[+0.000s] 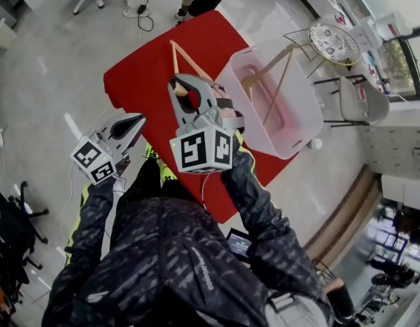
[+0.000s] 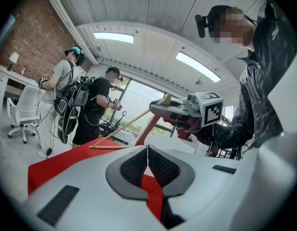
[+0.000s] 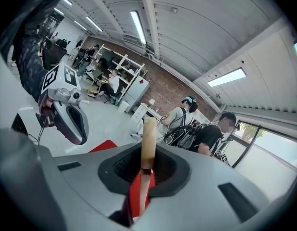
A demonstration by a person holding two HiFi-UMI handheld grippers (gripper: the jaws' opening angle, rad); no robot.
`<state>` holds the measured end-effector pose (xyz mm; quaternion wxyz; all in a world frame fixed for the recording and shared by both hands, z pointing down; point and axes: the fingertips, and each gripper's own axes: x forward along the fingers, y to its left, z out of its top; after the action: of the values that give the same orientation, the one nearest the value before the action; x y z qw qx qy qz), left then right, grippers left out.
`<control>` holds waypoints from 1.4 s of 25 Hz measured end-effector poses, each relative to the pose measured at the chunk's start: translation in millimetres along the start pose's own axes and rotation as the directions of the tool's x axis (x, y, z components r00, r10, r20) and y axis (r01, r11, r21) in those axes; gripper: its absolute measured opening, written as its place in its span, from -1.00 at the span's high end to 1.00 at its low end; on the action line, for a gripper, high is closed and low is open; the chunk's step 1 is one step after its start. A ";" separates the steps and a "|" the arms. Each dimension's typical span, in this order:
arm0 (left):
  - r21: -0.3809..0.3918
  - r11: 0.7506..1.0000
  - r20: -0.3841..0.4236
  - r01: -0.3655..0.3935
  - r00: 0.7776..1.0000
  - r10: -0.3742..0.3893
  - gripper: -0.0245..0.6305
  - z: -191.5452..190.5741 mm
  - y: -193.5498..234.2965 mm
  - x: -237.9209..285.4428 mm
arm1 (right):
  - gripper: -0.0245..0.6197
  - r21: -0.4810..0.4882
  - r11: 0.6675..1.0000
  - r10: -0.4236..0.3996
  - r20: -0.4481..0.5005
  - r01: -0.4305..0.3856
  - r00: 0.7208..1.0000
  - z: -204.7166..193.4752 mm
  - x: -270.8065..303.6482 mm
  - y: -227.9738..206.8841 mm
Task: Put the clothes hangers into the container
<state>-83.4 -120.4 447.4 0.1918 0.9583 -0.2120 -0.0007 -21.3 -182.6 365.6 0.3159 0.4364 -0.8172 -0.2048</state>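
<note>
The right gripper (image 3: 147, 166) clamps a wooden hanger (image 3: 149, 134), the left gripper (image 2: 148, 155) is closed and empty; the jacket print (image 1: 203, 269) is unreadable.

Left tool (image 1: 137, 120) level, jaws together; right tool (image 1: 180, 87) clamped, tilted down.

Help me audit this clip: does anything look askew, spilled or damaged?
Nothing looks spilled or damaged. The wooden clothes hangers in the translucent white plastic container lie tilted and crossed rather than stacked. The right gripper is shut on another wooden hanger above the red table.
</note>
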 end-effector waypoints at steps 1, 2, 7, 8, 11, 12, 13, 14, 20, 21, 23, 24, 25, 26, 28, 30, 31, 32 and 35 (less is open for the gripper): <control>0.007 1.000 0.000 0.006 1.000 -0.006 0.89 2.0 -2.2 1.6 | 0.80 0.000 1.000 -0.005 0.004 0.005 1.000 4.0 -3.6 -2.7; 0.014 1.000 0.000 0.012 1.000 -0.012 0.89 3.9 -3.4 2.9 | 0.80 0.000 1.000 -0.012 0.008 0.012 1.000 7.5 -6.1 -5.3; 0.037 0.999 0.008 0.029 1.000 -0.030 0.89 13.1 -8.7 6.0 | 0.80 0.022 0.999 -0.028 0.025 0.028 0.999 24.2 -17.8 -16.9; 0.043 0.999 0.010 0.033 0.999 -0.033 0.89 14.9 -10.7 6.0 | 0.80 0.026 0.999 -0.032 0.031 0.031 0.999 29.5 -21.9 -19.1; 0.058 0.997 0.017 0.042 0.999 -0.044 0.89 20.9 -16.1 4.3 | 0.80 0.030 0.998 -0.050 0.056 0.048 0.997 48.6 -35.5 -26.2; 0.063 0.997 0.021 0.045 0.999 -0.046 0.89 23.9 -17.8 4.0 | 0.80 0.030 0.998 -0.057 0.064 0.055 0.996 54.8 -39.9 -29.9; 0.068 0.997 0.026 0.047 0.998 -0.049 0.89 27.4 -19.5 4.1 | 0.80 0.030 0.998 -0.065 0.073 0.062 0.995 60.5 -44.0 -34.4; 0.074 0.996 0.029 0.050 0.998 -0.053 0.89 31.1 -21.3 4.7 | 0.80 0.031 0.997 -0.072 0.080 0.070 0.994 65.5 -48.0 -39.2; 0.112 0.990 0.039 0.084 0.995 -0.089 0.89 48.9 -29.4 14.0 | 0.80 0.016 0.991 -0.136 0.107 0.135 0.985 90.6 -75.7 -67.8; 0.117 0.989 0.040 0.091 0.995 -0.097 0.89 51.1 -31.8 15.2 | 0.80 0.015 0.989 -0.147 0.112 0.146 0.983 95.3 -81.3 -72.1; 0.123 0.987 0.039 0.108 0.993 -0.113 0.89 54.3 -38.7 18.6 | 0.80 0.020 0.986 -0.169 0.121 0.168 0.978 102.7 -93.5 -81.0; 0.125 0.985 0.038 0.118 0.992 -0.123 0.89 55.5 -42.3 21.3 | 0.80 0.023 0.984 -0.179 0.124 0.178 0.976 105.3 -99.7 -85.7; 0.128 0.983 0.036 0.128 0.990 -0.133 0.89 56.8 -45.4 24.3 | 0.80 0.026 0.982 -0.189 0.126 0.188 0.974 107.6 -105.4 -90.3; 0.132 0.982 0.034 0.139 0.989 -0.144 0.89 58.2 -47.8 27.6 | 0.80 0.029 0.980 -0.198 0.126 0.196 0.972 109.5 -110.5 -94.6; 0.139 0.977 0.033 0.161 0.985 -0.167 0.89 61.1 -51.6 33.6 | 0.80 0.042 0.977 -0.214 0.126 0.210 0.969 112.0 -119.8 -101.6; 0.145 0.972 0.033 0.183 0.981 -0.190 0.89 63.8 -55.7 39.3 | 0.80 0.058 0.974 -0.224 0.120 0.219 0.967 112.2 -129.6 -108.1; 0.148 0.970 0.033 0.195 0.979 -0.202 0.89 65.3 -58.2 42.8 | 0.80 0.061 0.973 -0.226 0.113 0.221 0.967 111.2 -134.7 -112.0; 0.150 0.967 0.031 0.207 0.976 -0.214 0.89 66.8 -61.1 47.0 | 0.80 0.062 0.973 -0.229 0.103 0.223 0.968 109.0 -140.0 -116.6; 0.155 0.957 0.020 0.247 0.967 -0.253 0.89 70.0 -70.8 61.3 | 0.80 0.074 0.965 -0.256 0.067 0.251 0.964 97.8 -155.3 -131.3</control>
<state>-4.6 -111.9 361.4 0.1129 0.9889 -0.0923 -0.0279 52.6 -116.3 163.0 0.2416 0.5392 -0.7722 -0.2335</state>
